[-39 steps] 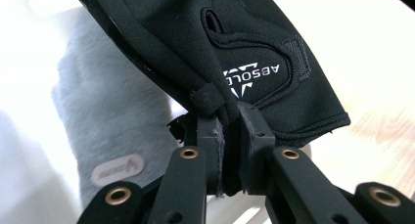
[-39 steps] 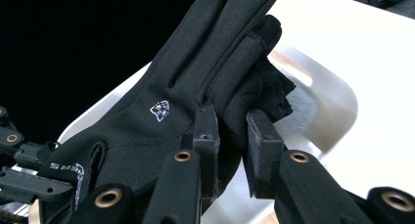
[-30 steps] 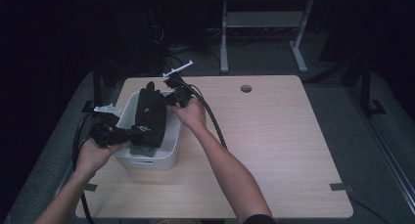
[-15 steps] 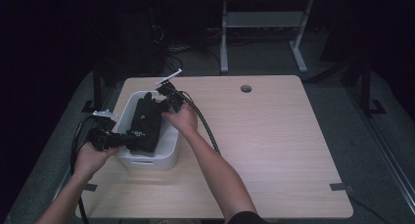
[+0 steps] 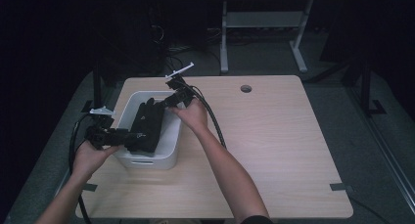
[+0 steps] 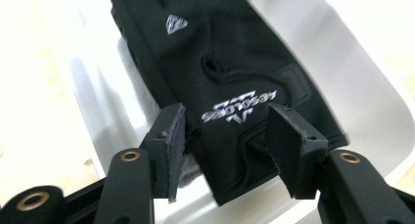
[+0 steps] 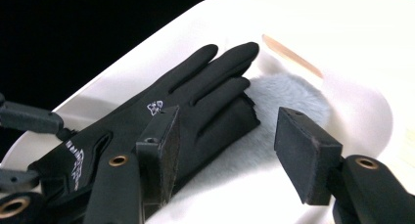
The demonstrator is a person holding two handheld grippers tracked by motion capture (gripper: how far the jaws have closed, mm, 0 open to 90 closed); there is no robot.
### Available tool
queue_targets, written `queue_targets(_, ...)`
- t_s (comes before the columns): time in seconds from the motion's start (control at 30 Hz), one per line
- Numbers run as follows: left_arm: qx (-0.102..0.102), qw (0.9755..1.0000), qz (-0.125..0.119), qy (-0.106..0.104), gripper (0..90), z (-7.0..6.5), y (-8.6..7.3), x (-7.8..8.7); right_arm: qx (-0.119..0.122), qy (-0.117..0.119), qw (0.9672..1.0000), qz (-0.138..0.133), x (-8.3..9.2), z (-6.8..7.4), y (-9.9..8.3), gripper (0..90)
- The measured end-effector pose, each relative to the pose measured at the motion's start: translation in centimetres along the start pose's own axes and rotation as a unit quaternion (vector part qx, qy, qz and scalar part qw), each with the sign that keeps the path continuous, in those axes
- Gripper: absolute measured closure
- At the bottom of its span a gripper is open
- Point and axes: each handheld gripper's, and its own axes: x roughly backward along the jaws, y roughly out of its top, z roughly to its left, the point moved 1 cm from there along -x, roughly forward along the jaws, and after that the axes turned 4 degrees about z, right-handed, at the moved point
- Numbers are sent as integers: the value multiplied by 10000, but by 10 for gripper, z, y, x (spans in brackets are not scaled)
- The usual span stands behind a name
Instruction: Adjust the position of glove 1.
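A black glove (image 5: pixel 148 122) with a white logo lies lengthwise in a white bin (image 5: pixel 172 150) at the table's left. My left gripper (image 5: pixel 131 138) reaches in over the bin's near-left rim. It is open, and its jaws straddle the glove's cuff (image 6: pixel 230 119) without pinching it. My right gripper (image 5: pixel 169 102) hangs open over the bin's far end, above the glove's fingers (image 7: pixel 215 72) and a grey furry item (image 7: pixel 288 99) under them. In the left gripper view the gripper (image 6: pixel 227 145) shows a wide gap. The right gripper (image 7: pixel 230 136) is just as wide.
A thin tan stick (image 7: pixel 291 55) lies in the bin beyond the furry item. The wooden table (image 5: pixel 284 150) stretches bare to the right, with a cable hole (image 5: pixel 245 88) near its far edge. Cables (image 5: pixel 215 123) trail from both grippers.
The right hand has drawn in over the bin's far end and the glove lies lower in the bin. The left gripper has barely shifted.
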Motion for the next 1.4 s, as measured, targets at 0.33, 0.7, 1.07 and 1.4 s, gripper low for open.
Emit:
queue_targets(0.33,-206,9995,-197,-98,458,-17,12,4,-45,-143,9998,-164,37,-14,-11,371)
queue_targets(0.7,-335,9985,-340,-281,405,-34,23,2,-138,-247,9992,-294,69,-26,-28,338)
queue_targets(1.07,-536,9974,-332,-353,385,-53,31,-4,-250,-311,9986,-339,90,-37,-42,320)
queue_targets(1.4,-681,9958,-394,-479,347,-74,39,-7,-368,-313,9978,-444,110,-48,-61,301)
